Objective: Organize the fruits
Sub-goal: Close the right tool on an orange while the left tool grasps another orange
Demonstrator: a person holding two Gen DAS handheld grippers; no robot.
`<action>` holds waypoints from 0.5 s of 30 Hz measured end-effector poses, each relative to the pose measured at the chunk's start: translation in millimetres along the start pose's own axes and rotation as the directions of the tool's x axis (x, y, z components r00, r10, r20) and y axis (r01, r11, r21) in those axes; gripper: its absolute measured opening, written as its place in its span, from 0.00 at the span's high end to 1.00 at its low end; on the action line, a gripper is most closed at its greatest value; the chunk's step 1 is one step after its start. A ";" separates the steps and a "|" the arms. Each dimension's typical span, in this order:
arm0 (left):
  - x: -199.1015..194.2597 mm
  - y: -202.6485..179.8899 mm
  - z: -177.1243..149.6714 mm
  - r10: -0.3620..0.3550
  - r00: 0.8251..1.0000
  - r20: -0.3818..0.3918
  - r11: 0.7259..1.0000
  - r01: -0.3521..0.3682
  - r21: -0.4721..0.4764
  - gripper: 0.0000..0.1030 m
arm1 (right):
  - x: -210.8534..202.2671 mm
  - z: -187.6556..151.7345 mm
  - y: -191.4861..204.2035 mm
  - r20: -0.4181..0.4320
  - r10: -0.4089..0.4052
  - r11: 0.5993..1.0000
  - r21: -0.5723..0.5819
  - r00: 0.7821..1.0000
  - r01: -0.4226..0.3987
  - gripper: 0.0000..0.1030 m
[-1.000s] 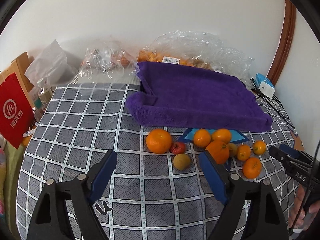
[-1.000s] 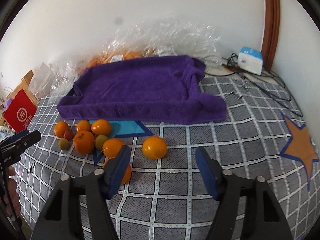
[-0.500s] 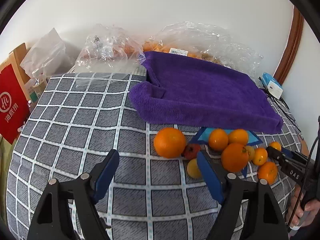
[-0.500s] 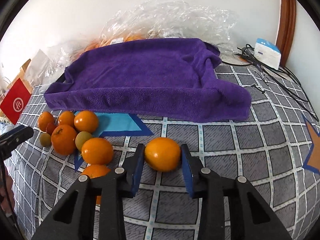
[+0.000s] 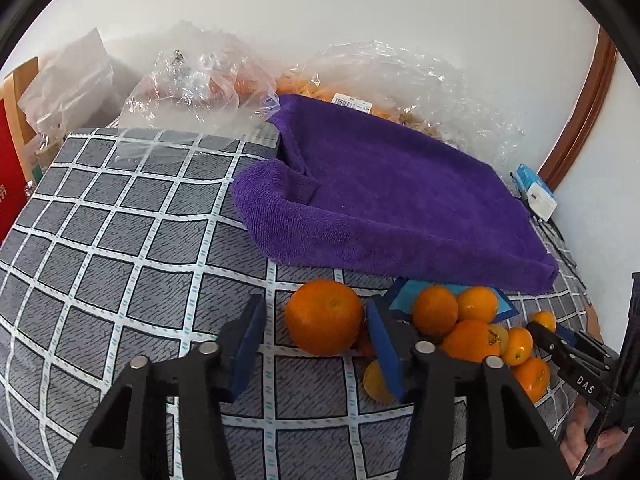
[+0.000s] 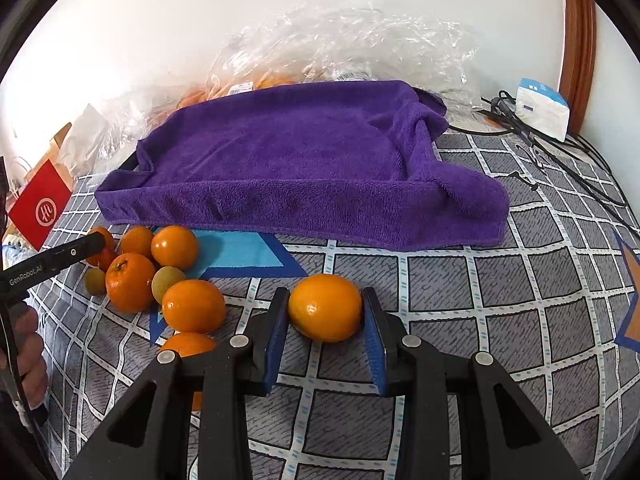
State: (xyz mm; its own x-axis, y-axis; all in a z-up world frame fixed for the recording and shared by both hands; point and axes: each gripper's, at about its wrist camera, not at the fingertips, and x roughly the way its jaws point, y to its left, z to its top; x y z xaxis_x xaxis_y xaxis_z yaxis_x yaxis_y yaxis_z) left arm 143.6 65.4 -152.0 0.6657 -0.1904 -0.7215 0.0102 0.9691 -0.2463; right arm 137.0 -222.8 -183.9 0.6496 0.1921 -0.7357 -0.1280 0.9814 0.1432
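Here, on the checked cloth (image 5: pixel 120 264) in front of the purple towel (image 6: pixel 304 160), my right gripper (image 6: pixel 326 340) clamps a lone orange (image 6: pixel 325 307), while my left gripper's (image 5: pixel 316 340) jaws are closing around the biggest orange (image 5: pixel 324 317), left pad not yet touching.

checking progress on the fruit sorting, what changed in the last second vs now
The right gripper came down and shut on the lone orange. The left gripper moved in around the big orange; its jaws are closing, a gap still showing on the left. The purple towel and fruit pile stayed put.
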 end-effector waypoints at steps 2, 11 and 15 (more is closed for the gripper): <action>0.1 1.4 -1.9 -0.025 1.000 0.009 1.000 0.025 -0.017 0.62 | -0.1 -0.4 0.9 0.002 -0.002 1.000 -0.002 1.000 0.002 0.65; -12.7 21.8 -0.1 0.018 0.998 0.063 0.993 -0.010 -0.113 0.63 | -5.2 -2.6 -1.1 0.027 0.011 1.000 0.012 1.000 -0.011 0.66; -11.6 33.2 -0.7 0.039 0.998 0.050 0.988 -0.031 -0.149 0.63 | -3.5 -2.4 -0.6 0.018 0.003 1.000 0.012 1.000 -0.003 0.66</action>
State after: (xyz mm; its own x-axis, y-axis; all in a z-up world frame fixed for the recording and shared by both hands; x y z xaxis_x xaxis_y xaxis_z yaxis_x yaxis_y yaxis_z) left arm 135.7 99.6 -152.3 0.7021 -0.1444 -0.6973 -0.1217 0.9405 -0.3172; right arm 133.0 -224.0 -183.0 0.6625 0.1946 -0.7234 -0.1206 0.9808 0.1534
